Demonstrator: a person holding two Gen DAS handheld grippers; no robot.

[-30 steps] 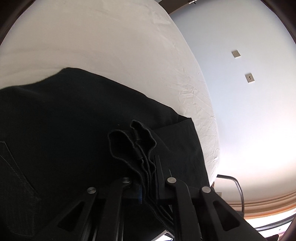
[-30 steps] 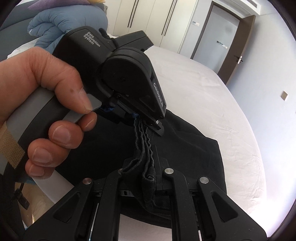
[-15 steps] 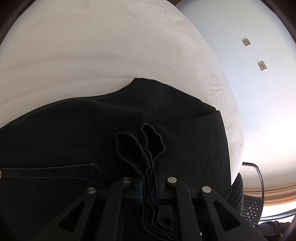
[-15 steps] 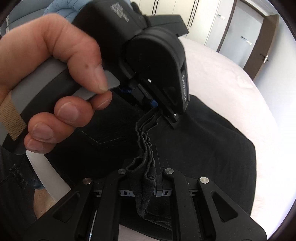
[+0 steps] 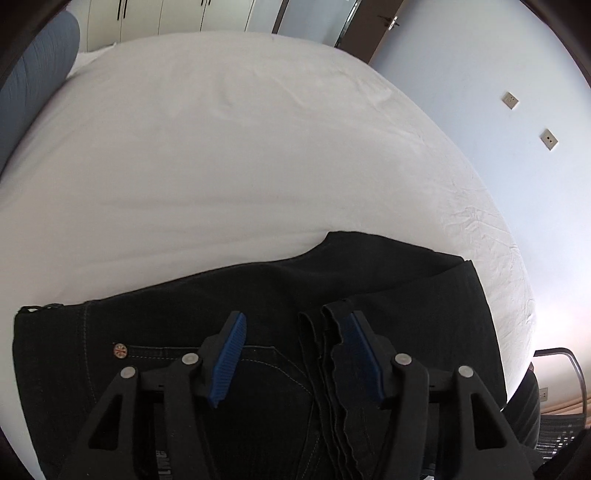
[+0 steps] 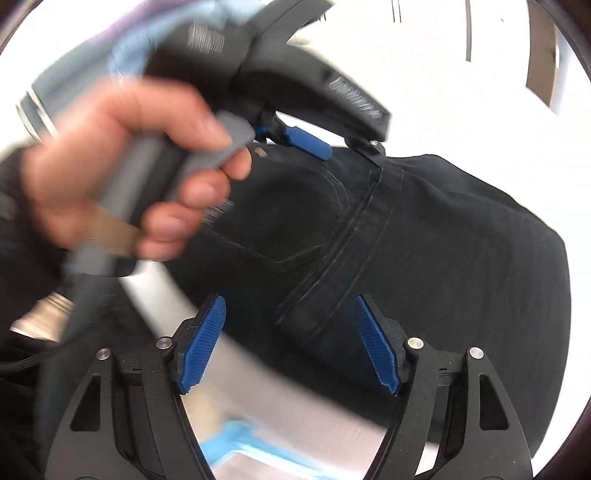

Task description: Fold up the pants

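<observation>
Black pants (image 5: 369, 280) lie folded on the white bed (image 5: 221, 147), near its front edge. My left gripper (image 5: 295, 317) hovers over them with its jaws opening. The stacked leg hems (image 5: 325, 354) rest loose against its right blue pad (image 5: 364, 354), not pinched. In the blurred right wrist view, my right gripper (image 6: 290, 301) is also opening, and the folded leg end (image 6: 317, 295) lies below and between its pads, untouched. A hand (image 6: 122, 177) holds the left gripper (image 6: 351, 151) at the far end of that hem, over the pants (image 6: 461, 240).
A blue duvet (image 5: 33, 81) lies at the bed's far left. Wardrobe doors (image 5: 177, 14) and a dark door (image 5: 373, 26) stand behind the bed. The wall at right carries sockets (image 5: 510, 100). A metal chair frame (image 5: 569, 365) stands past the right corner. Something light blue (image 6: 251, 446) lies below the bed edge.
Both grippers were shut on the bunched leg hems and have now opened and let them go. The hems have dropped onto the folded pants. Both cameras have drawn back.
</observation>
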